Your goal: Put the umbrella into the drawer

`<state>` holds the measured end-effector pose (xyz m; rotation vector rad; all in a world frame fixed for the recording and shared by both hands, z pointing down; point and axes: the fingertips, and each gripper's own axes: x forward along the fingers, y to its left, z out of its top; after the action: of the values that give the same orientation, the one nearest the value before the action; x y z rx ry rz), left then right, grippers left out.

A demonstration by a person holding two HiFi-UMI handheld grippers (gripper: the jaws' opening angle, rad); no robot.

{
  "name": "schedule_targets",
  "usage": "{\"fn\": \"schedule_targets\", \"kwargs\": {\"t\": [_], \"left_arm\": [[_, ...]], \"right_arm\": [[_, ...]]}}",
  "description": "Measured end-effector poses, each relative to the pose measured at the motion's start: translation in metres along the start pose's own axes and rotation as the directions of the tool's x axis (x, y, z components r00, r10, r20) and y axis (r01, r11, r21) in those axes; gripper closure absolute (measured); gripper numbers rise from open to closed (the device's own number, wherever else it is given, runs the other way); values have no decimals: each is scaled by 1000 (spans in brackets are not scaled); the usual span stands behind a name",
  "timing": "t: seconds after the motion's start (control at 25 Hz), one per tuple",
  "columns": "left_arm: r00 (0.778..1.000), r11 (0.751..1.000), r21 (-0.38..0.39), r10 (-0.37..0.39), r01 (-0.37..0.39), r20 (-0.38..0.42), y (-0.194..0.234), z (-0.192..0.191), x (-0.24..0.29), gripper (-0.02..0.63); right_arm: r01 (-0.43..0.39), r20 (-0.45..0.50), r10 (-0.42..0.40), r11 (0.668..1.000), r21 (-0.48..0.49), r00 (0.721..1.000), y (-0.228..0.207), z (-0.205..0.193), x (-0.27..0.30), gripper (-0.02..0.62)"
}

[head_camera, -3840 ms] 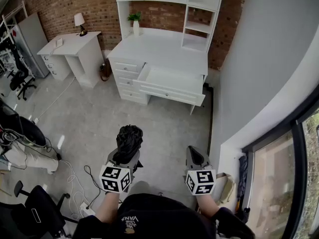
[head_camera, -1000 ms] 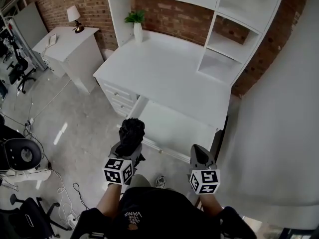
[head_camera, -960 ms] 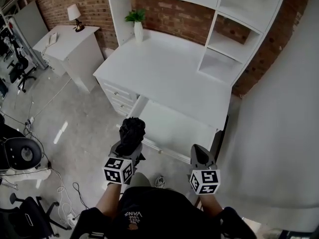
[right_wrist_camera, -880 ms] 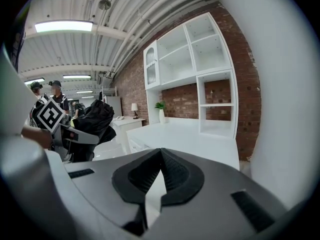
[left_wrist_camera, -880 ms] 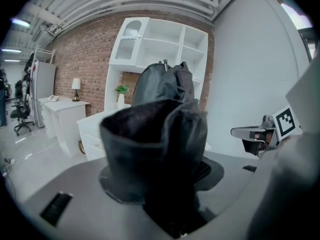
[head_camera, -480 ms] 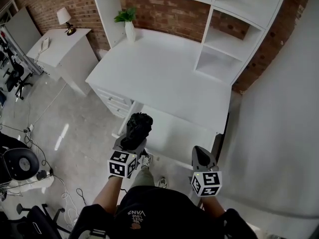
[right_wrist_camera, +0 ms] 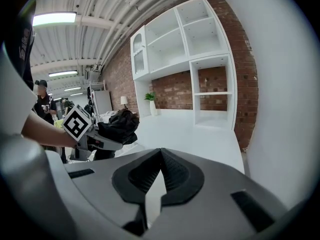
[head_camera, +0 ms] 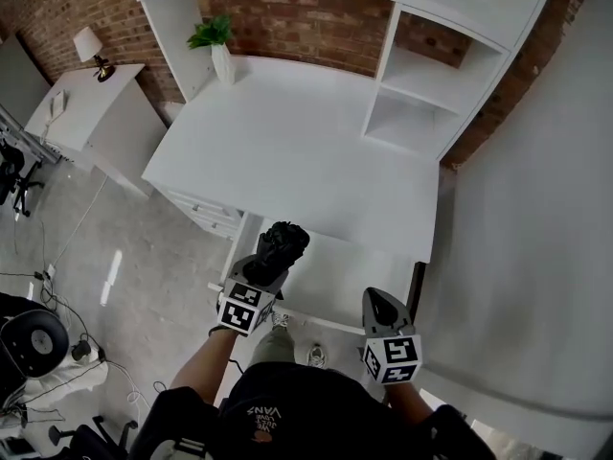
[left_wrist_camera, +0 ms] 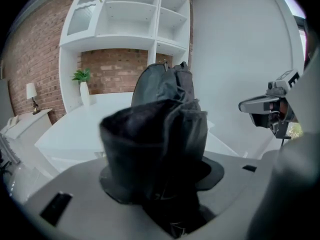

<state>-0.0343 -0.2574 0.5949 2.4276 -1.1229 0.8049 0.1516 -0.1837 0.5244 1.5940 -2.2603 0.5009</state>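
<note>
Umbrella (head_camera: 283, 241) in tool (head_camera: 267, 263), now over drawer (head_camera: 350, 268)

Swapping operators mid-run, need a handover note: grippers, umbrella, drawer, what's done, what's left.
Grippers: left gripper is shut on the folded black umbrella; right gripper is shut and empty, near the drawer's front right.
Things: the open drawer sticks out from under the white desk; the umbrella hangs over its left end, not yet inside.
Done: drawer open, umbrella in the grip and at the drawer.
Left: lower the umbrella into the drawer, open the left jaws, pull clear.
</note>
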Motion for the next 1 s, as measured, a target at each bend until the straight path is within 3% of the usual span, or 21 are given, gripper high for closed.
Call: {"fn": "schedule_targets", "kwargs": {"t": [0.24,0.44,0.72,1.0], "left_arm": [[995,997,43,-61,64,-83,10,-17,39,370],[977,993,48,-100,110,-187,20,-40,64,370],[919,987,18,-142,160,-368,26,-74,79,370],[860,976,25,-178,215,-478,30,-86,88,370]], "right_arm": [[-16,-44,17,1000,16,999,12,-4,25,594],[-20,-75,22,999,29,997,18,-9,44,594],[-31,-98,35,999,44,995,29,-14,59,594],[-56,-108,62,997,62,992,46,-20,65,594]]}}
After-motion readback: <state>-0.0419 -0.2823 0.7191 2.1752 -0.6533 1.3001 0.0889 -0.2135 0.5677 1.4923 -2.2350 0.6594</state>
